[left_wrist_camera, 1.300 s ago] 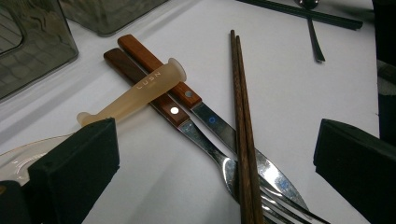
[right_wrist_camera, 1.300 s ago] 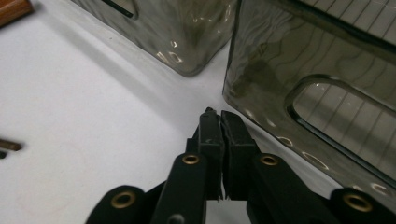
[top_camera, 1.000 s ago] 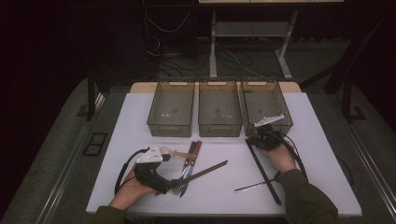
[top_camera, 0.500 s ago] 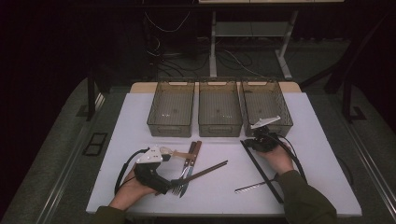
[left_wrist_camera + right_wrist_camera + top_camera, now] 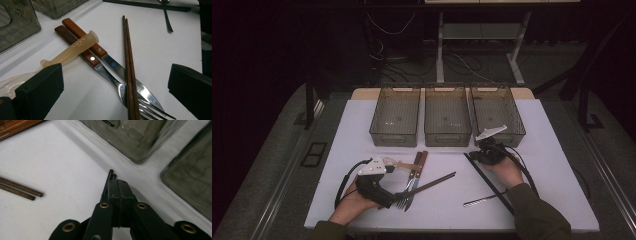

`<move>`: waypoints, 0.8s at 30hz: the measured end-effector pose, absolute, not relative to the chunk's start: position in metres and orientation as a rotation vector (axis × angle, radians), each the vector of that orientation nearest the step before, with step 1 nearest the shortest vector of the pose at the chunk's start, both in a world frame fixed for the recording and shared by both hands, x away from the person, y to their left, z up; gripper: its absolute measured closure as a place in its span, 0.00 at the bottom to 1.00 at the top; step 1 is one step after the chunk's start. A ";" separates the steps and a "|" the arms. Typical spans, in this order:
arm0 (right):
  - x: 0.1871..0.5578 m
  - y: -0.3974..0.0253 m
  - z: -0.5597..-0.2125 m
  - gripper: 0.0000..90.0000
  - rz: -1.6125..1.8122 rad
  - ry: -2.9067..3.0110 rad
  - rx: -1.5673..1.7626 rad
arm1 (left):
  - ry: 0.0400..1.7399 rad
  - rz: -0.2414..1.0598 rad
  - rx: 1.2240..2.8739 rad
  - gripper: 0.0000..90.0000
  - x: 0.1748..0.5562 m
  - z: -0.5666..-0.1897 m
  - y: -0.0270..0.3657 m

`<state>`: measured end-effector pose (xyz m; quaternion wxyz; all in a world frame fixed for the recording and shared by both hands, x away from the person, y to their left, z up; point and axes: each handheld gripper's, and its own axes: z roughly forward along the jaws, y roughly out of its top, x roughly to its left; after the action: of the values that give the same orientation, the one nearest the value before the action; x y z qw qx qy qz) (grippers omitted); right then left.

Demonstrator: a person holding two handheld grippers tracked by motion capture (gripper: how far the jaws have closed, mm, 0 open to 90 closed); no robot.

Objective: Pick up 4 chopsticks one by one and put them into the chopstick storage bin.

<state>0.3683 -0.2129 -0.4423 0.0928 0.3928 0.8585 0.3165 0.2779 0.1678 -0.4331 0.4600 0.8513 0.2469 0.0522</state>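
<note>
Gripping the black chopsticks (image 5: 110, 176) near their far tips, the right gripper (image 5: 119, 185) sits clenched — the left gripper (image 5: 112, 82) gapes released, brown chopsticks (image 5: 128, 57) at twelve o'clock.

Bench (image 5: 552, 165): white top, pale wood strip along the far edge.
Far side: three clear bins (image 5: 447, 116) in a row.
Near left: fork (image 5: 110, 77), knife (image 5: 117, 70), brown chopsticks (image 5: 130, 72), translucent spoon (image 5: 75, 47).
Near right: black chopsticks (image 5: 492, 185), small metal utensil (image 5: 482, 201).
</note>
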 end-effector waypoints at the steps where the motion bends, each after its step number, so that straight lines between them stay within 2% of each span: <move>1: 0.368 -0.212 -0.442 1.00 0.936 2.553 1.161 | 0.608 0.128 2.096 0.00 0.278 -0.433 0.168; 24: 0.356 -0.186 -0.441 1.00 0.959 2.661 1.032 | 0.603 0.128 2.095 0.00 0.278 -0.433 0.168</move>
<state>0.3564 -0.1863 -0.4409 0.0653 0.3419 0.8819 0.3179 0.2777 0.1676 -0.4330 0.4606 0.8515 0.2451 0.0520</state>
